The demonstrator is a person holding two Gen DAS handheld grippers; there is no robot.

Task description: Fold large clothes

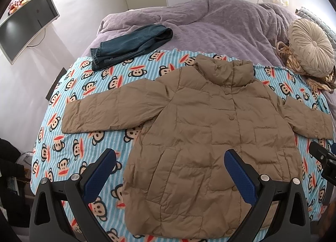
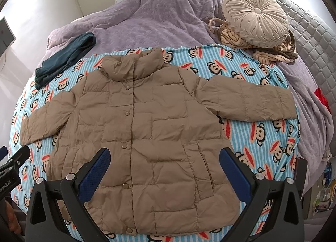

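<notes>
Blue-padded fingers of the left gripper and right gripper stand spread wide and empty above the hem of the tan quilted puffer jacket. It lies flat, buttoned, sleeves out to both sides, on a blue striped monkey-print blanket. Beyond it, folded dark denim jeans rest partly on the blanket's far edge, partly on the crumpled lilac bedcover; a round pleated beige cushion sits far right.
</notes>
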